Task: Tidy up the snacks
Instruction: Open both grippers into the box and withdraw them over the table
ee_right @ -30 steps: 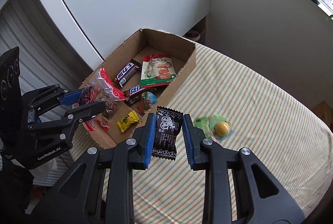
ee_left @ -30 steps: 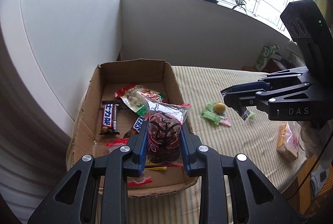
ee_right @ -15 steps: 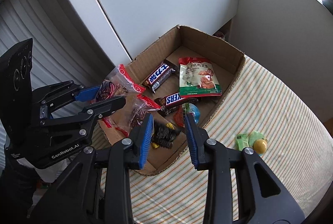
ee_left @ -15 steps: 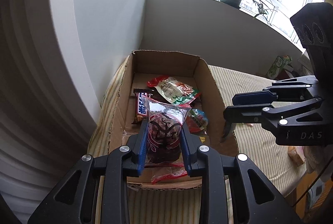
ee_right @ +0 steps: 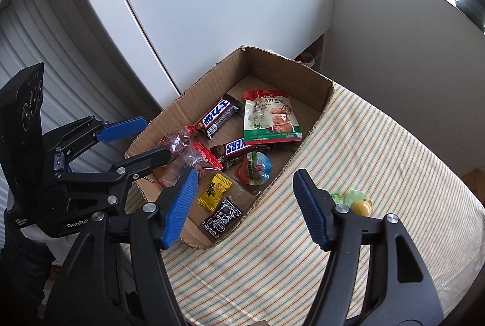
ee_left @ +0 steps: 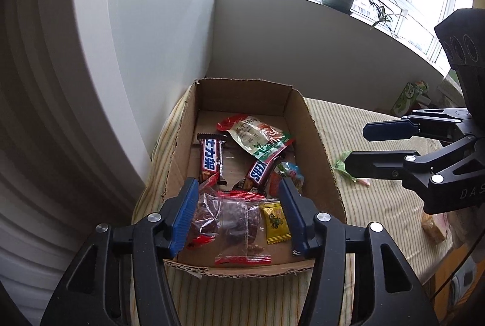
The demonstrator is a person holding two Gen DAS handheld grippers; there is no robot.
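Note:
A cardboard box [ee_left: 321, 144] [ee_right: 288, 65] on the striped table holds several snacks. My left gripper [ee_left: 239, 213] hangs over its near end with jaws opening. A clear packet of dark dried fruit [ee_left: 230, 220] [ee_right: 188, 150] lies loose on the box floor below, free of the pads. My right gripper [ee_right: 245, 174] [ee_left: 356, 147] hovers at the box's near corner, jaws also opening with nothing between them. A black printed packet [ee_right: 221, 218] rests in the box beneath it, beside a yellow candy [ee_right: 215, 189] [ee_left: 275, 223].
Also in the box are two chocolate bars [ee_right: 218, 115] [ee_right: 239, 147], a green-and-white pouch [ee_right: 271, 116] and a round jelly cup [ee_right: 257, 168]. Green wrappers with a yellow ball candy [ee_right: 360, 206] lie on the cloth. A wrapped snack [ee_left: 435, 227] sits near the table's right edge.
Both grippers moved over the box and let go. The clear packet dropped from the left jaws and the black packet from the right; both lie in the box and both jaws stand wider.

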